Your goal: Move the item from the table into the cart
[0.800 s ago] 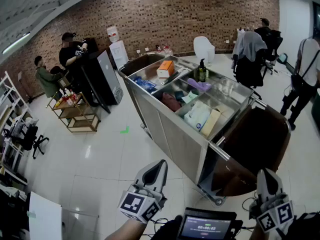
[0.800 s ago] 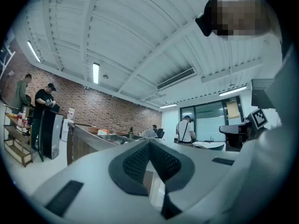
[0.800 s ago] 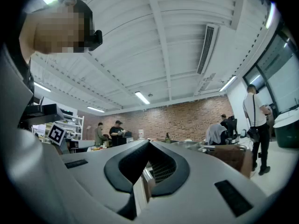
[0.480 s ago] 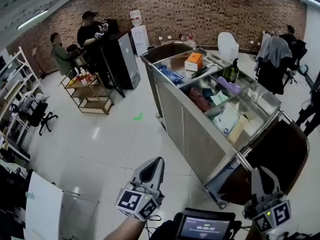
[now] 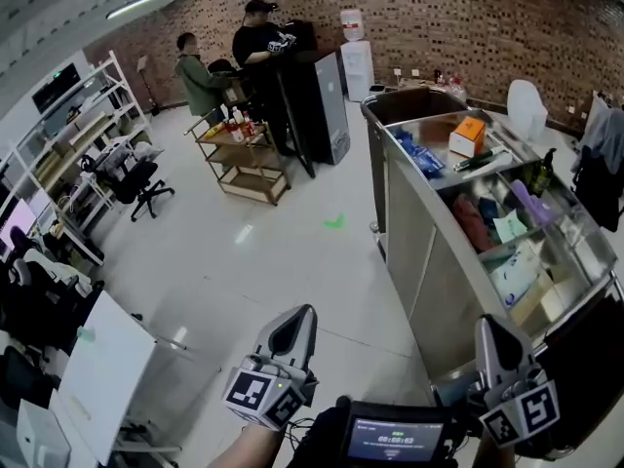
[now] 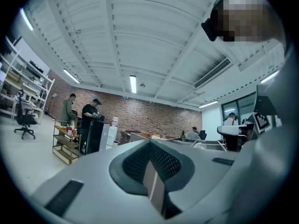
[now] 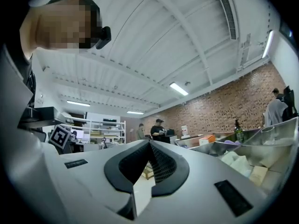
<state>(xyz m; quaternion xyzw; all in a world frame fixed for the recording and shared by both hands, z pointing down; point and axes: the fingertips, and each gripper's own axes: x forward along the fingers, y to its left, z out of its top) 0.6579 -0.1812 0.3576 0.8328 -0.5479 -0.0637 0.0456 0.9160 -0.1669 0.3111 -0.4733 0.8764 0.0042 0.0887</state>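
Lower left of the head view: white slab (image 5: 105,378), possibly the table; cannot confirm, and no item to be made out on it. Lower centre: left claw (image 5: 295,322), jaws pressed together with nothing between, pads (image 6: 135,164) meeting on a seam in the left gripper view; pointing up-frame at bare floor (image 5: 253,252). Between the two claws, at the bottom edge: small lit screen (image 5: 395,443). Lower right: right claw (image 5: 490,330), jaws likewise closed flat and empty, borne out by the right gripper view; tip near the close end of the cart (image 5: 429,261). Right side of frame: cart running long-ways from lower right to upper centre, trays already holding an orange box (image 5: 468,136), a dark bottle (image 5: 542,175) and soft packets. Judged: nothing picked up yet. Item to fetch presumably off toward the lower left, away from the cart, making the left claw the nearer one for the pick and the right claw the nearer for the drop. Needed first: a turn away from the cart, then jaws opened.
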